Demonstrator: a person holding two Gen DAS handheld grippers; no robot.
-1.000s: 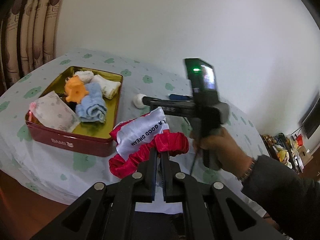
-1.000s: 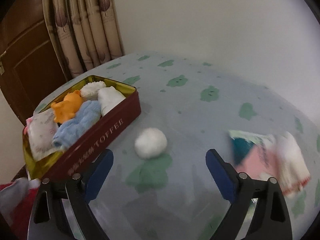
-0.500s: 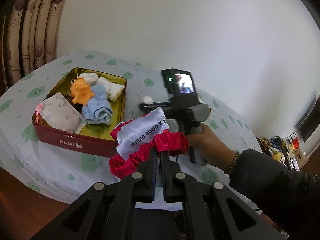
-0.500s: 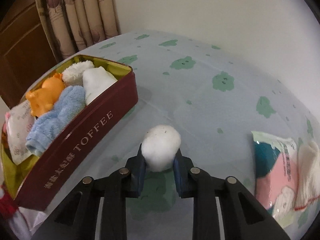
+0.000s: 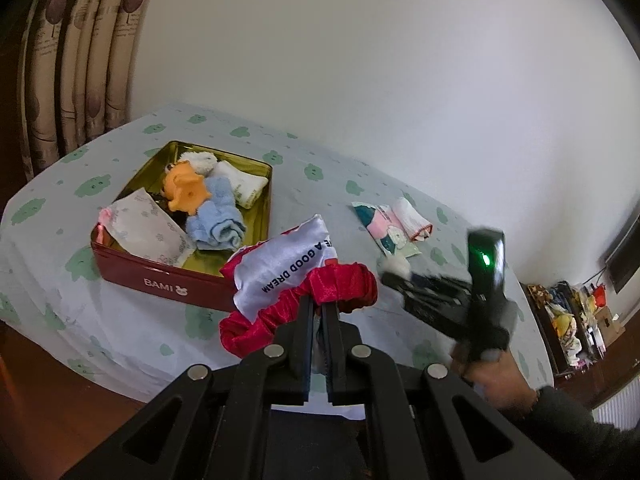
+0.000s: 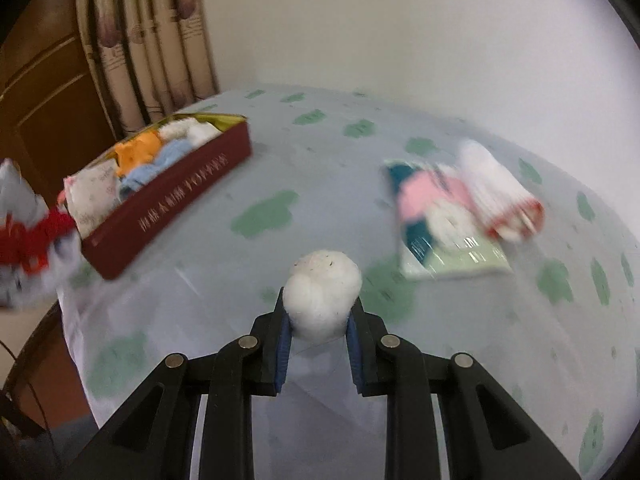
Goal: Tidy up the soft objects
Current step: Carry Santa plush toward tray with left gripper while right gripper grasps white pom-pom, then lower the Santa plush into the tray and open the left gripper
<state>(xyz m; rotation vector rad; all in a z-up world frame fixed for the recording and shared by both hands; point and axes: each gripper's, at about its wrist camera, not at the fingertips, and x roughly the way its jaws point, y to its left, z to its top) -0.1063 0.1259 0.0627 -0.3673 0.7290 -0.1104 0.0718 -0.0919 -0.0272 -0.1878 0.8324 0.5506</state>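
My left gripper point(image 5: 318, 304) is shut on a red-and-white satin sleep mask point(image 5: 296, 268) with a red ruffled band, held above the table's front edge, right of the red tin point(image 5: 160, 276). The tin holds an orange plush point(image 5: 186, 188), a blue towel point(image 5: 218, 220), white cloths and a patterned packet. My right gripper point(image 6: 320, 312) is shut on a white cotton ball point(image 6: 322, 296), lifted over the table; it also shows in the left wrist view point(image 5: 394, 268). The tin point(image 6: 168, 196) lies to its left.
A pink-and-teal packet point(image 6: 436, 216) with a white rolled cloth point(image 6: 496, 192) lies on the green-patterned tablecloth at the right; they also show in the left wrist view point(image 5: 392, 224). Curtains point(image 6: 160, 40) and a wooden door stand behind the tin. Cluttered shelves point(image 5: 568, 320) stand far right.
My right gripper closed on the white cotton ball, lifted it and pulled back away from the tin. My left gripper still holds the sleep mask, little moved.
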